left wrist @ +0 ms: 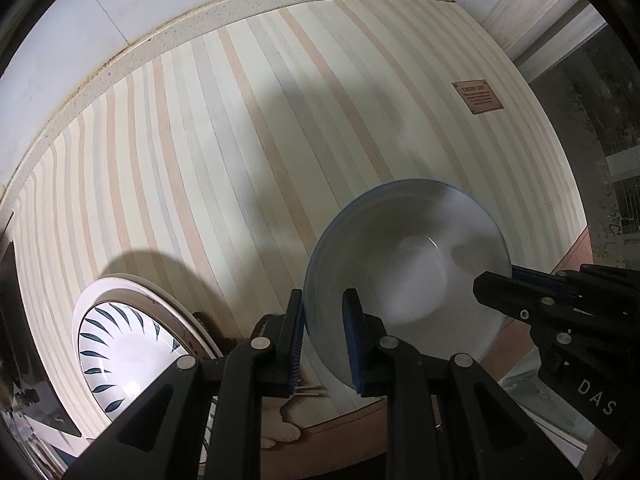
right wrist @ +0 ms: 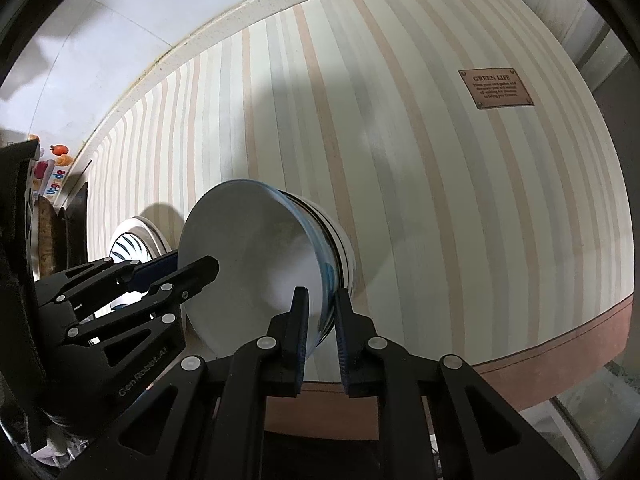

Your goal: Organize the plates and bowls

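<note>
Bowl (left wrist: 404, 264) rim sits clamped between both downward-pointing grippers, left gripper (left wrist: 322, 344) and right gripper (right wrist: 322, 336) on opposite edges, seemingly above the striped tablecloth (left wrist: 240, 140).

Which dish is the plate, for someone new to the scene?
Start at the striped mat. At its left end, beside the plain bowl in the tongs, lies the plate. Only it has dark blue leaf strokes fanned around its white centre.
</note>
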Action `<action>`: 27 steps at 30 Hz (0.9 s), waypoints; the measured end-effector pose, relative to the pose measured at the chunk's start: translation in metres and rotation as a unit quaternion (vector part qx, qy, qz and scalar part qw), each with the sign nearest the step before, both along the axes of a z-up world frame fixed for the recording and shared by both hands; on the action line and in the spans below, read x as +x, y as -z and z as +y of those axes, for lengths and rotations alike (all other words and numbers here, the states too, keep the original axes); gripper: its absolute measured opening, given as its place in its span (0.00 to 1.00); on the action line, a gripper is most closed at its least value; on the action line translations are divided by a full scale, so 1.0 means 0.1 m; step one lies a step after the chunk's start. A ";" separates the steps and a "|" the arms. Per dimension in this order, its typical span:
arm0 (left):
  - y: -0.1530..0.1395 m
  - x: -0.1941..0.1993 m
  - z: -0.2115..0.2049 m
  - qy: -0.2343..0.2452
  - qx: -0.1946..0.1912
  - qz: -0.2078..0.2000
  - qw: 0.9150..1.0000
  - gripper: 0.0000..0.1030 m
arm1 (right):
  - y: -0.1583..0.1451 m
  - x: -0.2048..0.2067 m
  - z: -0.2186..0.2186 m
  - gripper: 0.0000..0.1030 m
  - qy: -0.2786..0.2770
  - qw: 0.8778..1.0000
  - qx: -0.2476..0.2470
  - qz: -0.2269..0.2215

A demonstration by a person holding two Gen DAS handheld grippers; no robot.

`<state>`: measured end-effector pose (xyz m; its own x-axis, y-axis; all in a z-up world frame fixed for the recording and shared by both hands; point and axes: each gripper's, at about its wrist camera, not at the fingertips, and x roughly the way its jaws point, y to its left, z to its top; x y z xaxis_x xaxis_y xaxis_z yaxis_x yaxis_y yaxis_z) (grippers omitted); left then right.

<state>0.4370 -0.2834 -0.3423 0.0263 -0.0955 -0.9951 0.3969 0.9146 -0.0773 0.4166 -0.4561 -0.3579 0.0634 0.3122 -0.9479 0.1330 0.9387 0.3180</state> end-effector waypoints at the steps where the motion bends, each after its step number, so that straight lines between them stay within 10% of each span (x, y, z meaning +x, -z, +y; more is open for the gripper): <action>1: 0.00 0.00 0.00 0.000 0.000 0.000 1.000 0.16 | 0.00 0.00 0.00 0.16 0.000 1.000 -0.001 -0.001; 13: -0.47 -0.20 0.21 -0.012 -0.014 -0.038 0.999 0.22 | -0.35 -0.14 0.00 0.17 0.003 0.999 -0.019 -0.041; 18: -0.87 -0.34 0.38 -0.022 -0.035 -0.071 0.997 0.35 | -0.67 -0.36 0.03 0.55 0.006 0.996 -0.041 -0.076; 22: -1.12 -0.43 0.48 -0.026 -0.046 -0.094 0.994 0.72 | -0.93 -0.54 0.01 0.70 0.014 0.994 -0.046 -0.099; 27: -1.34 -0.54 0.55 -0.030 -0.053 -0.119 0.991 0.85 | -1.23 -0.77 0.03 0.83 0.022 0.990 -0.057 -0.125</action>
<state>0.3825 -0.2289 -0.2085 0.2680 -0.1898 -0.9445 0.3597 0.9292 -0.0846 0.3391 -0.4526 -0.2353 0.3112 0.1966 -0.9298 0.1054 0.9652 0.2393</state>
